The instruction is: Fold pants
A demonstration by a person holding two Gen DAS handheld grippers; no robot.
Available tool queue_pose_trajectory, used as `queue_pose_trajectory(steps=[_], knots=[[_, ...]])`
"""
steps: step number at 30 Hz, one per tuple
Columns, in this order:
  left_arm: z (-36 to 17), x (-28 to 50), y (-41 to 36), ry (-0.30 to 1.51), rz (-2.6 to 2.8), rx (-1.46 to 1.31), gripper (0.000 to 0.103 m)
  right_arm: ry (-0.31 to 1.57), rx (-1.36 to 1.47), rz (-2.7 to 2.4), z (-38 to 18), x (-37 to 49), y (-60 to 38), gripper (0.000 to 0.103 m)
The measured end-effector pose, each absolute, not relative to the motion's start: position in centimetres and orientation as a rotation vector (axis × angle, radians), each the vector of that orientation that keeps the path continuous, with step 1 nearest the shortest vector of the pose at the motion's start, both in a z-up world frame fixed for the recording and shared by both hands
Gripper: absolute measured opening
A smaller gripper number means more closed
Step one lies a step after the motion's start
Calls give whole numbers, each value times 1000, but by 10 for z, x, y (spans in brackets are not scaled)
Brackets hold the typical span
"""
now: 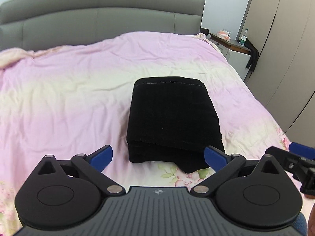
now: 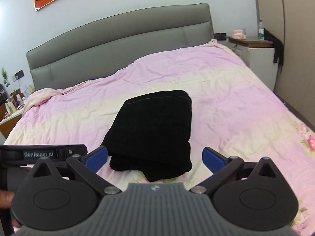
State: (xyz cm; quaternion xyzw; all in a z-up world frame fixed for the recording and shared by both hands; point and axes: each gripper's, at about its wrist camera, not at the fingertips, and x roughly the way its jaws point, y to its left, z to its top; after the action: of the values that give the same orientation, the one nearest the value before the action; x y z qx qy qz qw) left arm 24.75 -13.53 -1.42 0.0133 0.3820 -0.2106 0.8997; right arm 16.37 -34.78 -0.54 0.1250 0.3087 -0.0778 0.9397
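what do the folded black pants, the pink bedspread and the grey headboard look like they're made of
Folded black pants: thick matte woven cloth, maybe denim or a heavy knit; pale stitching along the far edge.
Pink floral bedspread: thin soft cotton-like fabric, finely creased.
Grey padded headboard: smooth leather or faux leather, faint sheen, stitched panels.

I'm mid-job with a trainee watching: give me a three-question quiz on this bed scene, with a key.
1. True or false: the black pants lie folded in a compact stack on the pink bedcover.
2. What is clamped in the left gripper? A) a pant leg B) the bedcover C) nothing
3. Fill in: the right gripper has its jaws ____.

Key: 1 true; 2 C; 3 open, and nothing is pinched between them.
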Motion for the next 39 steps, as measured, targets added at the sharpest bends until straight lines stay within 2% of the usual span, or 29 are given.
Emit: queue_pose_trajectory(steps=[4, 15, 39], knots=[[-6, 235, -145, 770, -409, 86, 103, 673, 268, -272, 8, 157, -339, 98], [-8, 223, -168, 785, -366, 170, 103, 749, 224, -401, -2, 150, -327, 98], [-6, 217, -168, 779, -366, 167, 103, 744, 236, -405, 3, 131, -325, 98]])
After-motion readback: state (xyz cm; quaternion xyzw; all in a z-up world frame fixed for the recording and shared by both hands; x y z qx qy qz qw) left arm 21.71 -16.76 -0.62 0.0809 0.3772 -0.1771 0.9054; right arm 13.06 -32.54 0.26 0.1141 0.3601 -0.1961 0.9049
